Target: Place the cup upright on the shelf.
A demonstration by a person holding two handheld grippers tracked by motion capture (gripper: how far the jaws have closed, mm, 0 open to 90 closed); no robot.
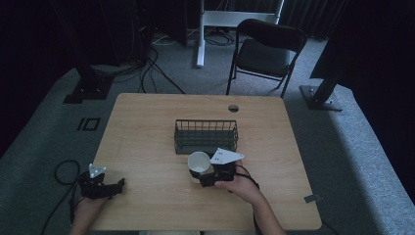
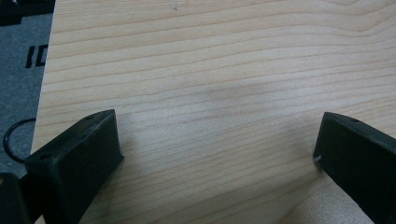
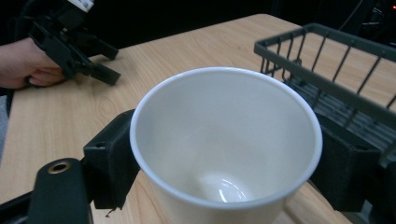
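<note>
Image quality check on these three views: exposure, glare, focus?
High view: dim and underexposed, room edges nearly black, though the table and white cup stay readable. Left gripper view: evenly lit wood grain, a faint soft shadow mid-frame, left gripper jaws near the lens slightly soft. Right gripper view: small glare spot at the cup's bottom, wire basket and background darker, mildly blurred.

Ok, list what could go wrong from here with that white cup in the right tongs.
1. The right tongs press only on the smooth, curved sides of the white cup, so it may slip or twist out if the squeeze eases.
2. The wire basket stands just beyond the cup; lifted too low, the cup could knock its near rail.
3. The left tongs rest open near the table edge and cannot steady the basket.
</note>
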